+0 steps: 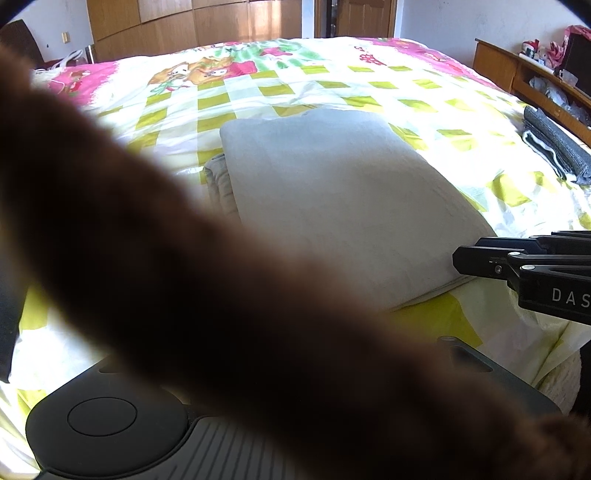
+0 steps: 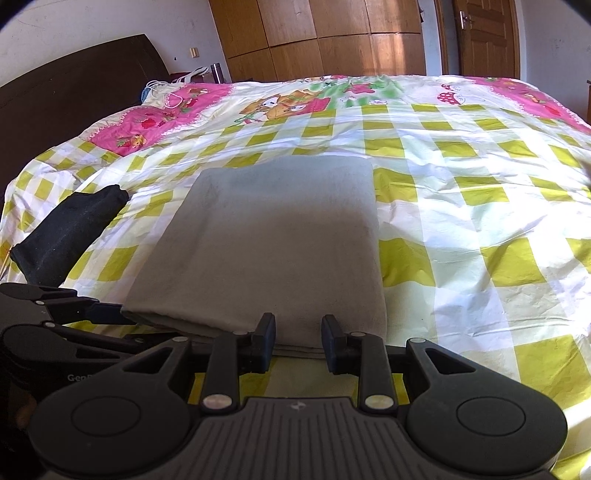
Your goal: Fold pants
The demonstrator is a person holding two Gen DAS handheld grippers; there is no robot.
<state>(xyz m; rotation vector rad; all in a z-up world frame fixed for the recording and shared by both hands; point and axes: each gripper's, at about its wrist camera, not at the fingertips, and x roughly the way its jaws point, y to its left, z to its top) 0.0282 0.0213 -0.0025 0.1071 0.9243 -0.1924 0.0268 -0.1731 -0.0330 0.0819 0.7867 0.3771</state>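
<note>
The grey pants [image 2: 273,236] lie folded into a thick rectangle on the checked bedspread [image 2: 461,221]; in the left wrist view the pants [image 1: 332,192] fill the middle. My right gripper [image 2: 298,343] sits at their near edge with its jaws apart, and the folded edge shows in the gap without either pad pressing on it. The same gripper [image 1: 460,260] enters the left wrist view from the right. My left gripper [image 2: 123,314] reaches the pants' near left corner. A blurred brown shape [image 1: 184,277] close to the lens hides its fingers in its own view.
A black garment [image 2: 70,229] lies left of the pants. A folded dark grey and white stack [image 1: 554,147] sits near the bed's right edge, beside a wooden shelf [image 1: 517,74]. A dark headboard [image 2: 74,92] stands at the left and wooden wardrobes [image 2: 332,33] behind the bed.
</note>
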